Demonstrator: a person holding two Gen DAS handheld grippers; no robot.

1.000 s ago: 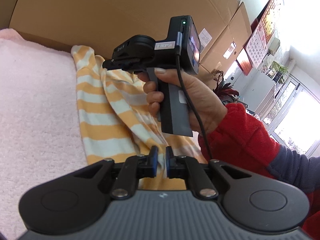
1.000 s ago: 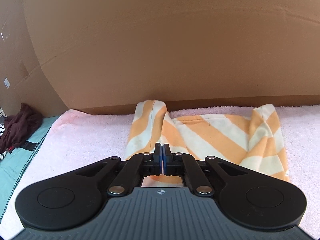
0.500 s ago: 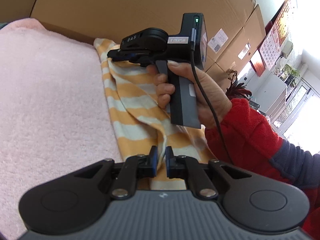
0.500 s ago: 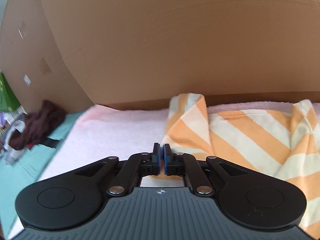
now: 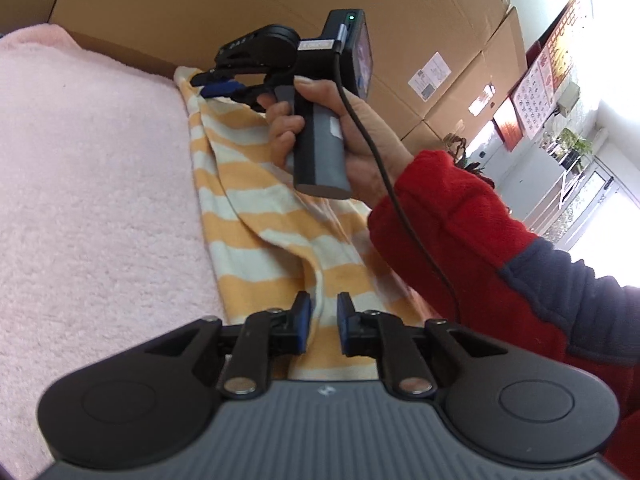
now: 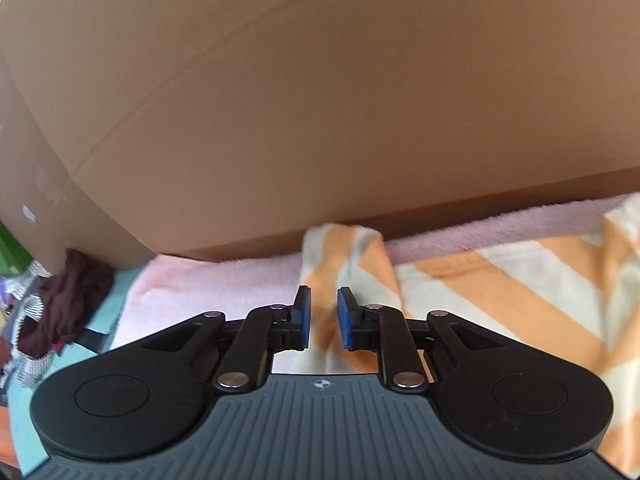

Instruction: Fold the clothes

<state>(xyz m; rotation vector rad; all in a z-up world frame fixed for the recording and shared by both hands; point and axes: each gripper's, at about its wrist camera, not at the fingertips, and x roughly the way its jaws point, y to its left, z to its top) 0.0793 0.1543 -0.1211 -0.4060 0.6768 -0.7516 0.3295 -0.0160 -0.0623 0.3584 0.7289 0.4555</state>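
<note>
While my left gripper point(image 5: 322, 322) sits low over the near end of the striped garment point(image 5: 248, 216), its jaws are opening: a raised ridge of the cloth stands in the gap, but the blue pads are clear of it, so I hold nothing here. Left wrist view: the garment lies as a long narrow band on the pink towel point(image 5: 88, 184), its far end against the cardboard wall point(image 5: 240, 4). My right hand point(image 5: 316, 128), in a red sleeve point(image 5: 452, 224), carries the right gripper point(image 5: 218, 86) over that far end. Both long sides look turned in, so I judge the lengthwise fold laid down; the crosswise fold and smoothing are left.

Right wrist view, somewhat blurred: the right gripper point(image 6: 323, 316) also has its jaws opening, with striped cloth seen beyond the gap but none pinched. The garment point(image 6: 500, 280) spreads to the right of my fingers, one folded corner point(image 6: 344, 252) nearest the cardboard wall point(image 6: 320, 100). A dark bundle of clothes point(image 6: 68, 300) waits far left of the garment, on a teal sheet point(image 6: 116, 304).

Materials: the garment is a thin soft knit, orange and cream stripes, creasing easily; the towel is thick looped pile, grippy; the wall is smooth stiff board.
</note>
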